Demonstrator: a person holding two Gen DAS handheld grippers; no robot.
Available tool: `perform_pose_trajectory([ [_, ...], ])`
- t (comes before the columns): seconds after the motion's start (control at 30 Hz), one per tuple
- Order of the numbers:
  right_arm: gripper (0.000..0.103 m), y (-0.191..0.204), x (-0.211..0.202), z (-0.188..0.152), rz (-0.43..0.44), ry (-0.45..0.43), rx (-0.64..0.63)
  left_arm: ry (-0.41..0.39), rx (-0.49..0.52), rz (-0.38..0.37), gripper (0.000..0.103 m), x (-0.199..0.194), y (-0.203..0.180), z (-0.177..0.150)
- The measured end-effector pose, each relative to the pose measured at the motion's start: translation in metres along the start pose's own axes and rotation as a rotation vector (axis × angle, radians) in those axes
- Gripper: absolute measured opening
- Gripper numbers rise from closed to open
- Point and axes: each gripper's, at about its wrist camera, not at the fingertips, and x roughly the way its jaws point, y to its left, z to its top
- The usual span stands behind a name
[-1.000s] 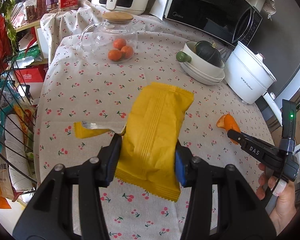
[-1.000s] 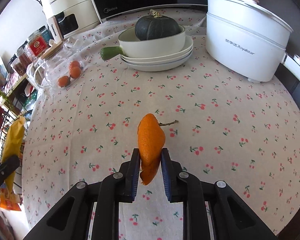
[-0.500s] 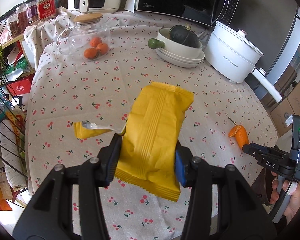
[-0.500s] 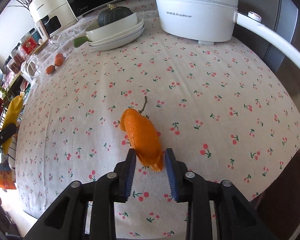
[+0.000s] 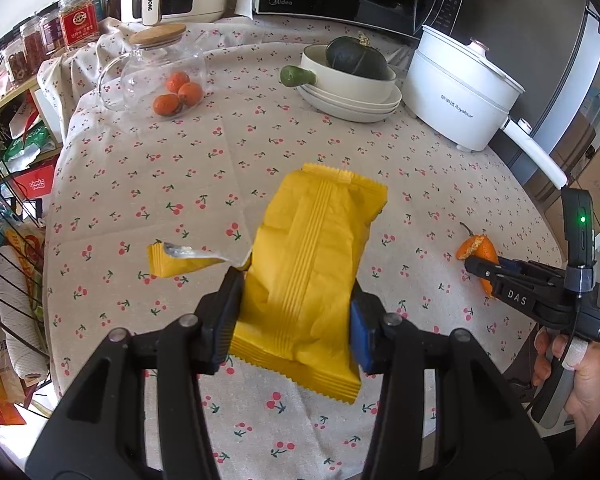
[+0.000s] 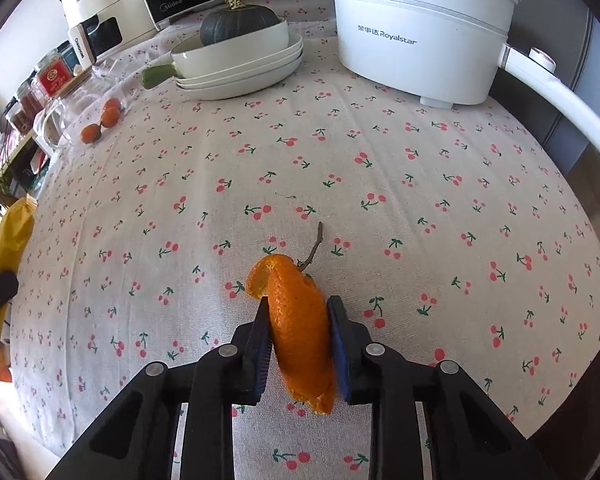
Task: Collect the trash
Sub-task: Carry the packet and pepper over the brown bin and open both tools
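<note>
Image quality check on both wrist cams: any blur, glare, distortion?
Left wrist: sharp, heavy fisheye bending with dark corners; daylight glare on the torn foil strip beside the yellow wrapper. Right wrist: sharp too, table edge bowed; orange peel crisp, white pot bright, not blown out.

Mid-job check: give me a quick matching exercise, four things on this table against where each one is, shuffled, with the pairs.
Things:
1. yellow wrapper
2. orange peel
3. dark squash
4. small oranges

Places:
A. beside the glass jar
B. in the left gripper
C. in the white bowl
D. in the right gripper

Pairs: 1-B, 2-D, 3-C, 4-A
</note>
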Motion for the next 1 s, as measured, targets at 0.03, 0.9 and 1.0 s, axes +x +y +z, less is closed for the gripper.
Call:
perform_pose_trajectory([
  [0.03,0.022,-0.001,-0.003,-0.002,-0.004,0.000,-0.010,0.001,0.003,0.002,0.050,0.000,-0.001,-0.001],
  [0.9,0.021,-0.134,-0.134,-0.098,-0.093,-0.075,0.086,-0.030,0.217,-0.151,0.050,-0.019,-0.144,-0.027],
  [1.0,0.021,-0.154,-0.139,-0.114,-0.126,-0.064,0.115,-0.020,0.265,-0.175,0.050,-0.016,-0.168,-0.032],
])
